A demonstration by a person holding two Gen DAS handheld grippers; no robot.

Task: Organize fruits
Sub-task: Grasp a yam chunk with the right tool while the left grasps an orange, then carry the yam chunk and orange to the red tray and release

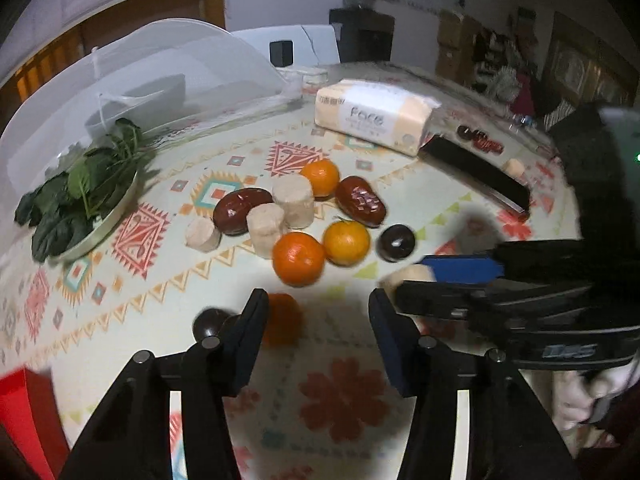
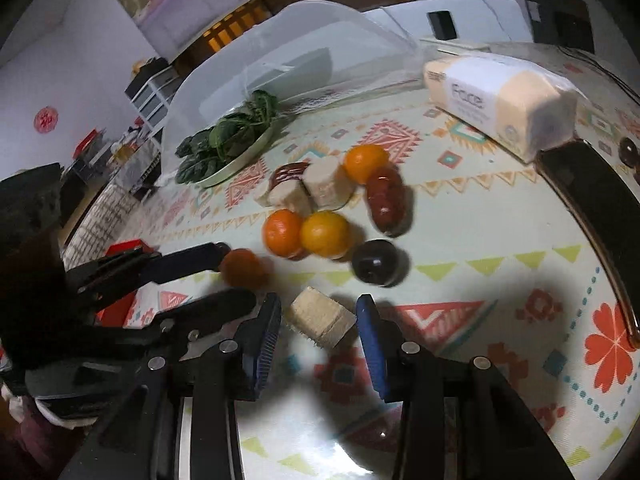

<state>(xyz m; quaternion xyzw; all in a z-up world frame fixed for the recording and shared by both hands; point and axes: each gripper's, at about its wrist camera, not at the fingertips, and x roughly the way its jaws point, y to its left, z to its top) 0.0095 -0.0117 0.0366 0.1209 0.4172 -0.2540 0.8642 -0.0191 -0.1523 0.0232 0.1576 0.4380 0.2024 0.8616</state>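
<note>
Both sets of fingers spread, empty: right gripper (image 2: 318, 334) straddles the beige block (image 2: 320, 320), left gripper (image 1: 318, 320) has a blurred orange (image 1: 282, 318) at 9 o'clock; I'd centre each before squeezing, clear of neighbours.

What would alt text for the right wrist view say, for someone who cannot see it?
The open right gripper straddles a beige cylinder piece lying on a patterned tablecloth, not yet clamped. Just beyond sit oranges, a dark plum and red dates; the left gripper reaches an orange at left.
</note>
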